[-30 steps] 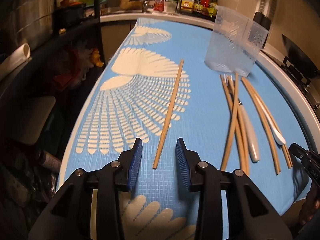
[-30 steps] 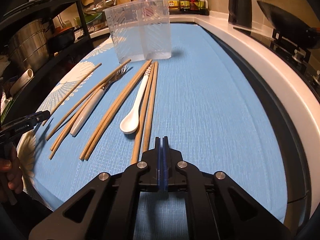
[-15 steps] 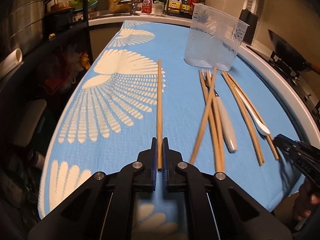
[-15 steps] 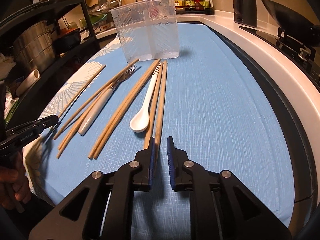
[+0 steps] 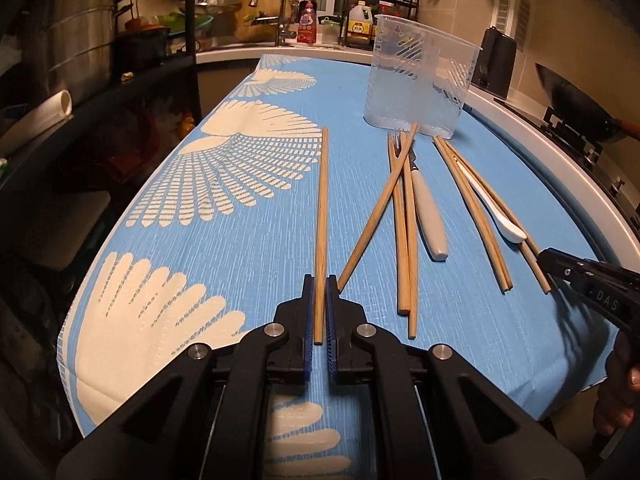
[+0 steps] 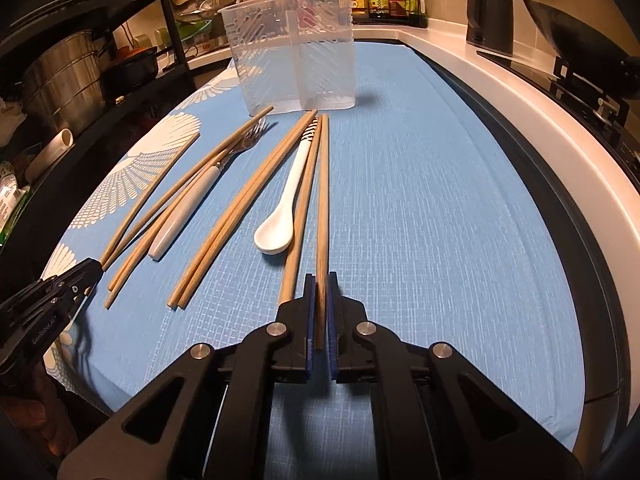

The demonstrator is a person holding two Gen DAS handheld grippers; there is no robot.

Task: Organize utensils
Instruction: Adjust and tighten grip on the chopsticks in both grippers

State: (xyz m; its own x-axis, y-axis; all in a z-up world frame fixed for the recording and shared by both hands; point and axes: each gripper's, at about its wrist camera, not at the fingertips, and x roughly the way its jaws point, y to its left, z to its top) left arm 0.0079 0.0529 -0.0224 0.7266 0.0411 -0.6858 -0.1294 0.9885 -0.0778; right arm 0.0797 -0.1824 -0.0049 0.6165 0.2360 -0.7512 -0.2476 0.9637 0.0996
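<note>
Chopstick (image 5: 321,216), wooden, one: I am gripping its near end in my left claw (image 5: 319,284), blue pads clamped on either side, the stick running straight ahead over the blue cloth (image 5: 256,248) beside the white feather print. Chopstick (image 6: 322,208), wooden, second: I am gripping this one in my right claw (image 6: 320,282), pads pressed against its near end, its far end pointing toward the container. Whether either stick is resting on the cloth or raised off it, I cannot tell. Container (image 6: 294,52), clear plastic with a divider down the middle, is standing upright at the far end of the cloth, both compartments looking empty from here. Fork (image 5: 424,204) with a pale handle is lying between my two claws, tines toward the container, with three loose chopsticks (image 5: 402,232) crossing beside it, one slanting over the others. Spoon (image 6: 282,208), white ceramic, is lying bowl toward me, just left of my right-hand stick, with one chopstick (image 6: 301,216) touching between them and a pair of chopsticks (image 6: 236,216) lying together further left. Kettle (image 6: 490,12), black, is standing on the white counter (image 6: 500,92) to the right.
</note>
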